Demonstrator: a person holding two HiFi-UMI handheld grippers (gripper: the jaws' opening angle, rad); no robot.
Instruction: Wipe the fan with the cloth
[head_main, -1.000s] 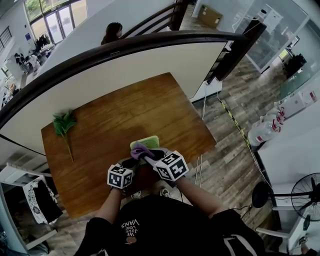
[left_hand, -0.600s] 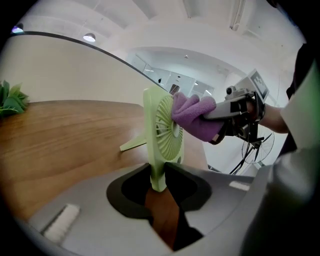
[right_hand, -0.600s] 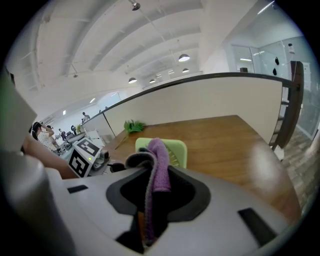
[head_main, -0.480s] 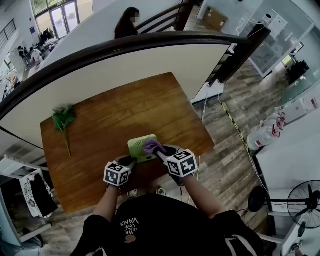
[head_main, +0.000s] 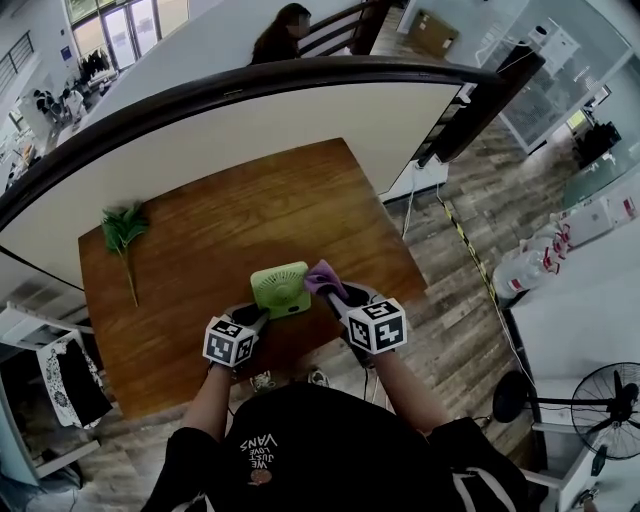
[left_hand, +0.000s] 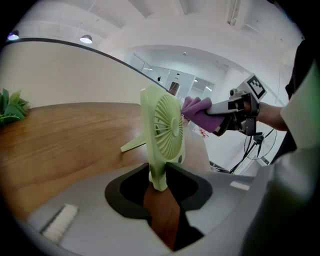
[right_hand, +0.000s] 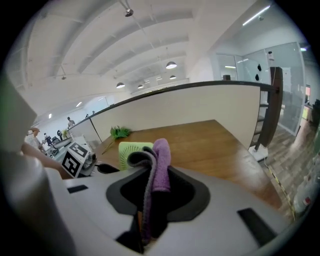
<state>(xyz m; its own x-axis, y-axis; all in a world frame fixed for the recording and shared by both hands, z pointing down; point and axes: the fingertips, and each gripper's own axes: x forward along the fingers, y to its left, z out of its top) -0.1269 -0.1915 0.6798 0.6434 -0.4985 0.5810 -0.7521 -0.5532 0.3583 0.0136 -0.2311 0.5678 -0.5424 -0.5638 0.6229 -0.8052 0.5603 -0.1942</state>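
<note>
A small light-green fan stands upright on the wooden table. My left gripper is shut on the fan's lower rim; its jaws have just opened a little, with the rim still between them. My right gripper is shut on a folded purple cloth, which touches the fan's right edge. In the left gripper view the cloth sits against the grille's upper right. In the right gripper view the cloth rises between the jaws, with the fan just behind it to the left.
A green leafy sprig lies at the table's far left. A curved partition wall with a dark rail backs the table, and a person is beyond it. White bottles and a floor fan stand at right.
My right gripper has carried the cloth rightward across the fan's face to its right edge, so the grille now shows. The left gripper stays put. The person behind the wall walked right.
</note>
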